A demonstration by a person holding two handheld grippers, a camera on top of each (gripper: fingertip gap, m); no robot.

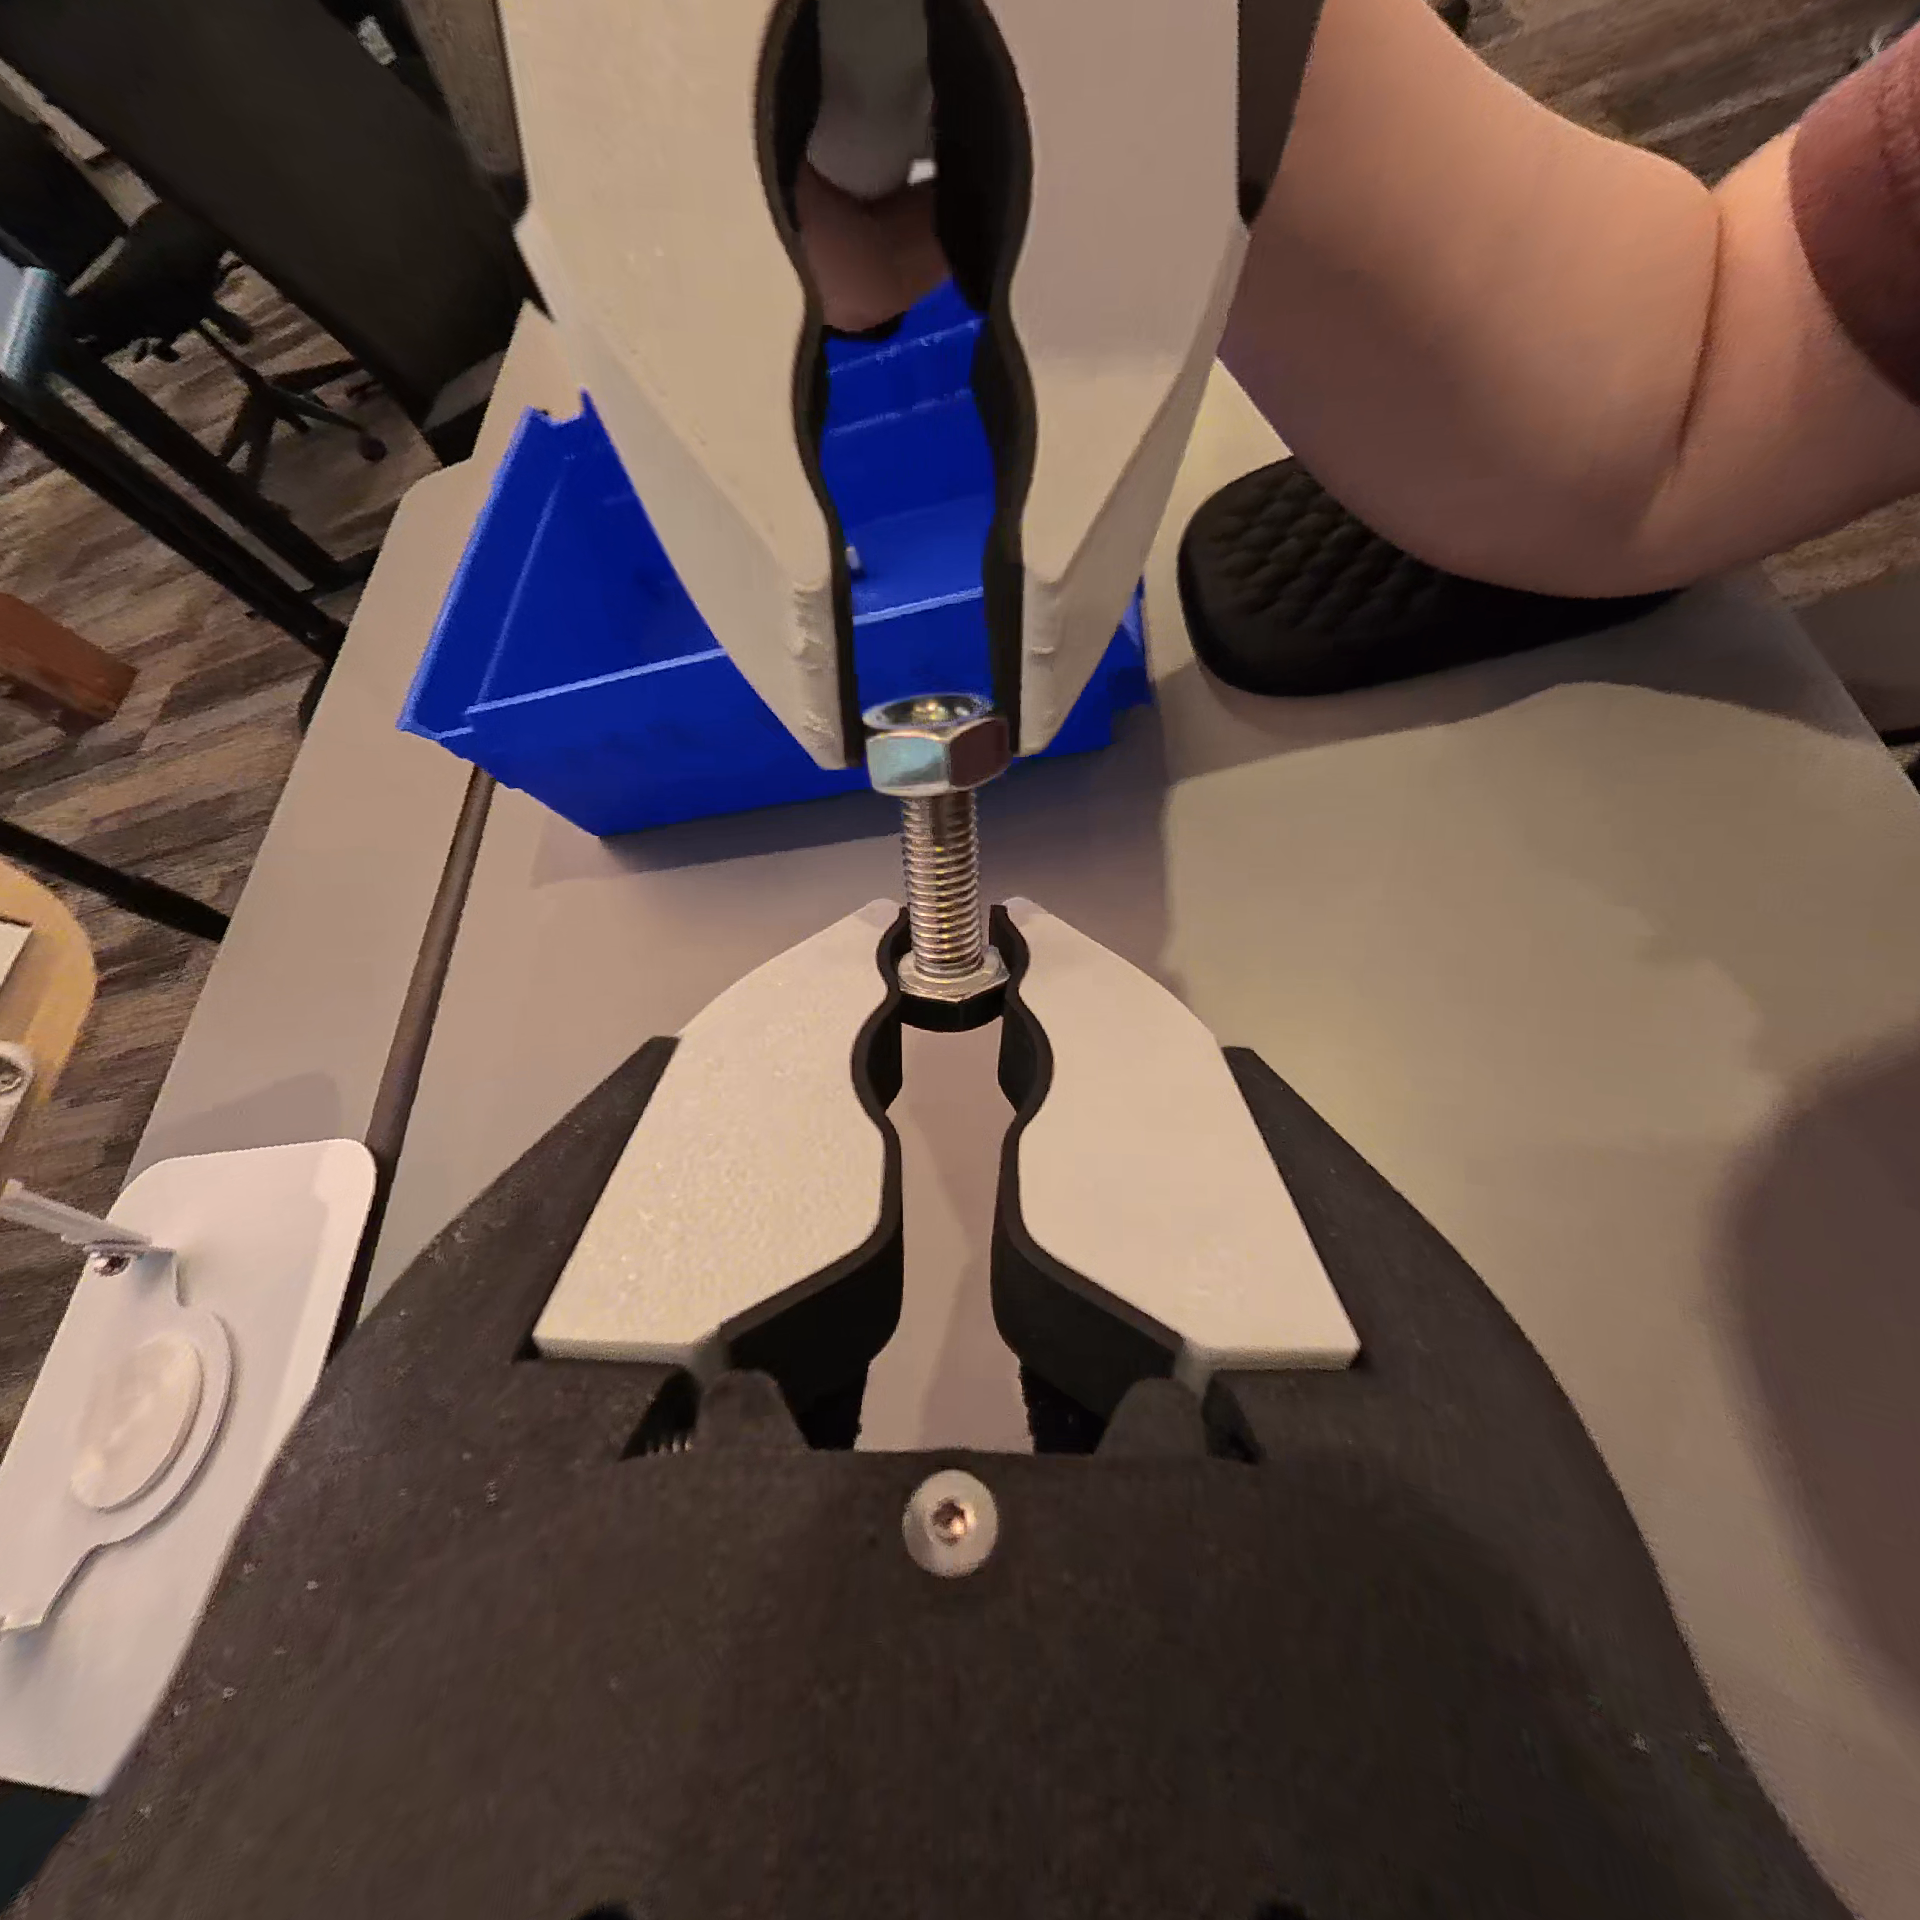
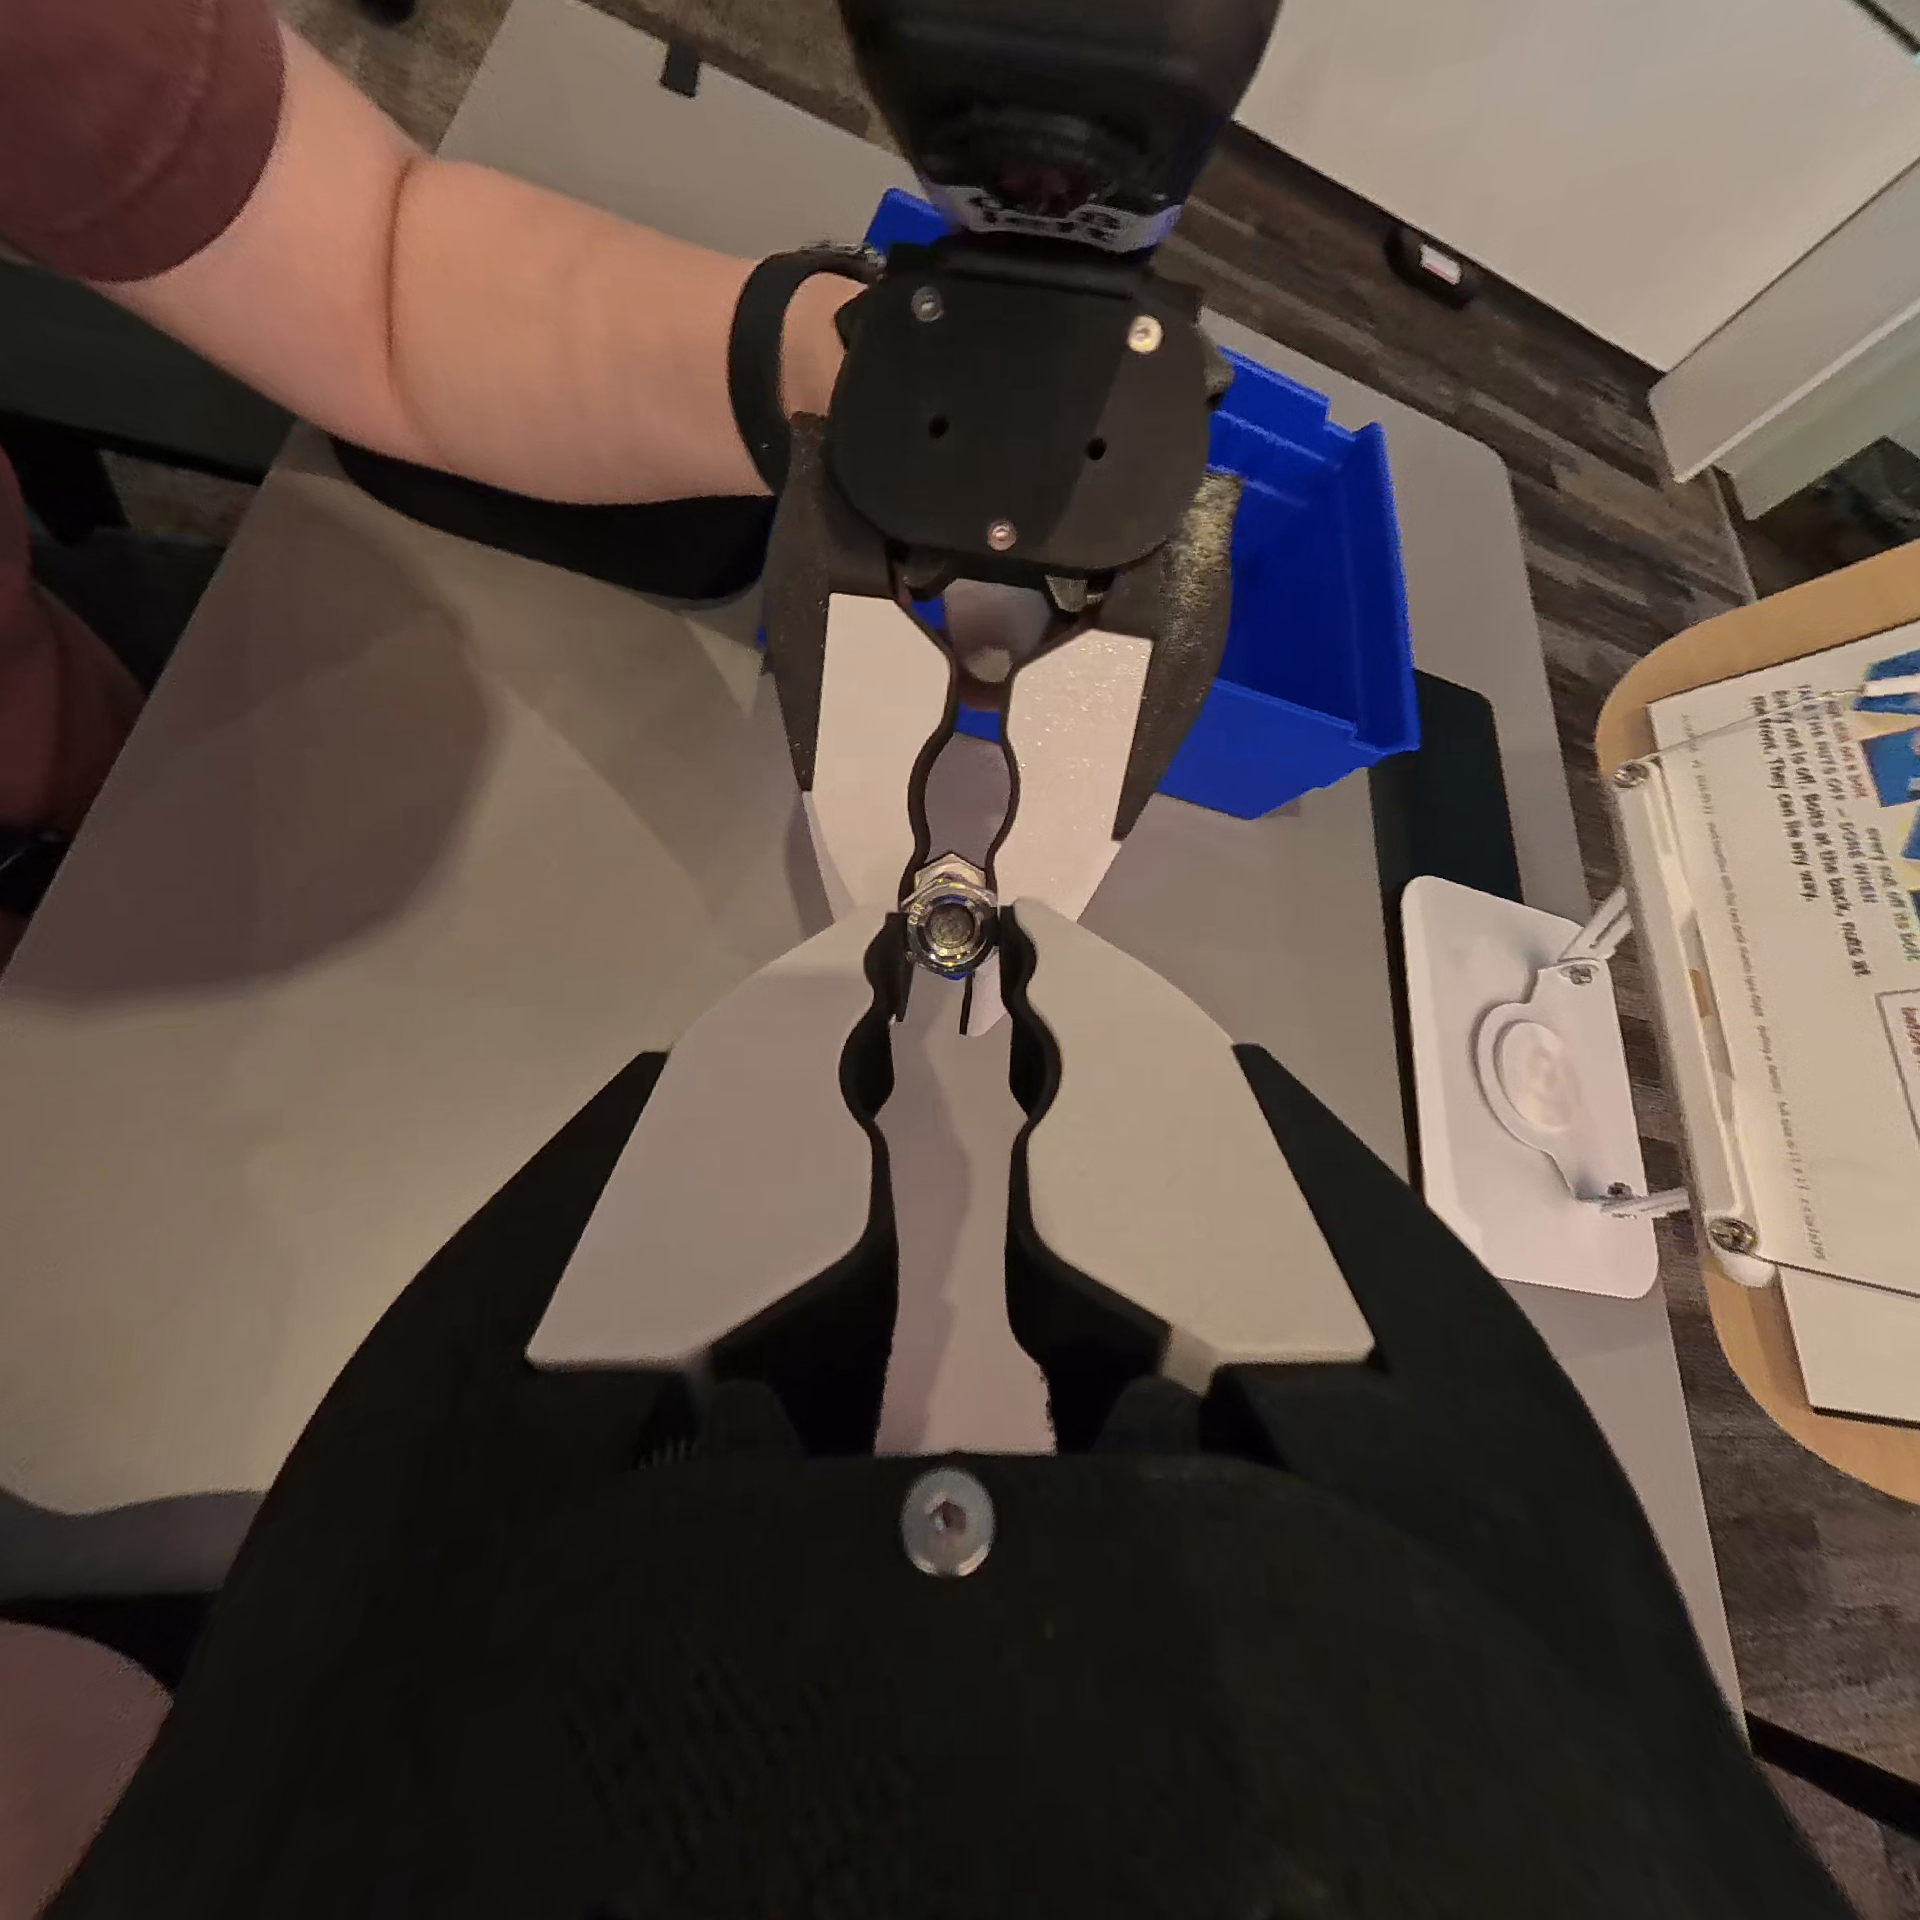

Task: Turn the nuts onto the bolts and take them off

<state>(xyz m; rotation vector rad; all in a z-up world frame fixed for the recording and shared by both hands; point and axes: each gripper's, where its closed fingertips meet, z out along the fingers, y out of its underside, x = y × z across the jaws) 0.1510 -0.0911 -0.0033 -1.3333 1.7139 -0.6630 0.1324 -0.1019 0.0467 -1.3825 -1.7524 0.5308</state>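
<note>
A silver hex bolt [image 1: 943,883] is held in the air between both grippers, above the grey table [image 1: 1455,935]. My left gripper [image 1: 948,935] is shut on a silver nut [image 1: 948,982] that sits on the far end of the bolt's thread. My right gripper [image 1: 935,748] comes in from the top of the left wrist view and is shut on the bolt's hex head [image 1: 935,756]. In the right wrist view my right gripper [image 2: 948,935] holds the bolt head [image 2: 948,940] end-on. Just behind it the left gripper [image 2: 948,883] grips the nut [image 2: 948,871].
A blue plastic bin [image 1: 623,665] [image 2: 1309,623] stands on the table behind the grippers. A black padded rest [image 1: 1351,582] lies under the person's forearm [image 1: 1507,364]. A white stand plate [image 2: 1527,1091] and a printed sheet [image 2: 1787,987] sit at the table's side. My right fingertips sit around 5 cm from my left ones.
</note>
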